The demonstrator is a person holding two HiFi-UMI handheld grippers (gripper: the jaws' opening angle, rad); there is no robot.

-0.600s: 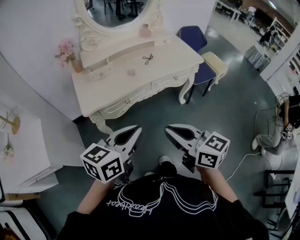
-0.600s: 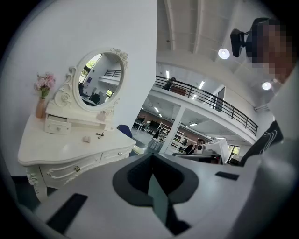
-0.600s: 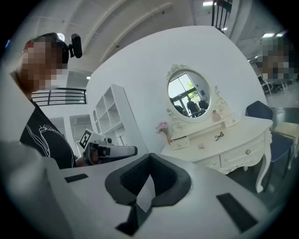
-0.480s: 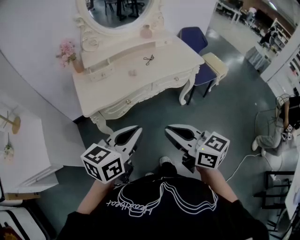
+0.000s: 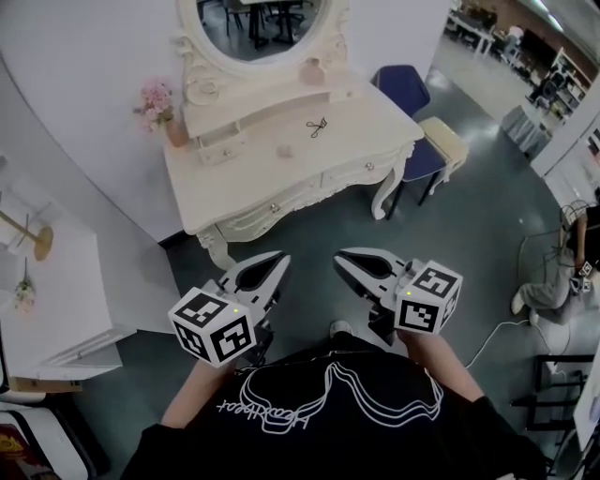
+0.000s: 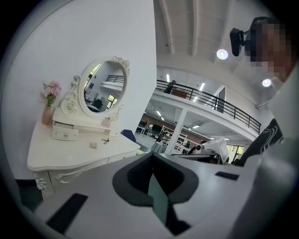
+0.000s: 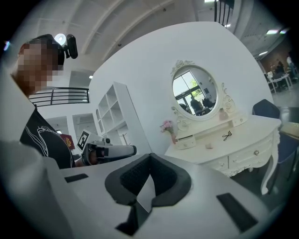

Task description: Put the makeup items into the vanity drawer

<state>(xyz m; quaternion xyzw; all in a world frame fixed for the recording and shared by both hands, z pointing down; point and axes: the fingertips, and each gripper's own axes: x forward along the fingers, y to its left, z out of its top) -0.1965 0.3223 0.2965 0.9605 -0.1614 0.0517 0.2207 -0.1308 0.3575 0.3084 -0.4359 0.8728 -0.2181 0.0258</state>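
Person stands on the grey floor (image 5: 469, 216), facing a white vanity bench (image 5: 361, 120) that fills the upper centre of the head view; both grippers are held low in the frame, well apart from it. Left gripper (image 5: 272, 264): jaws pressed together, nothing between them, marker cube toward the lower left. Right gripper (image 5: 345, 260): jaws likewise pressed together and empty, marker cube toward the lower right. The 2 grippers sit side by side, tips pointing at the bench. Makeup items, all on the bench: 1 black eyelash curler (image 5: 317, 126) on the bare top, right of centre; 1 small pale pink item (image 5: 284, 151) to its lower left, apart from it; 1 pink bottle (image 5: 312, 71) on the raised shelf just under the oval mirror (image 5: 262, 23). A vase of pink flowers (image 5: 172, 127) stands at the left end of the top. The vanity drawer (image 5: 352, 172) in the bench front sits flush and closed, its knob showing; a 2nd closed front drawer lies to its left. A blue chair (image 5: 412, 94) and a beige stool (image 5: 443, 136) stand just beside the right end of the bench. A white shelf unit (image 5: 56, 291) occupies the left edge of the frame.
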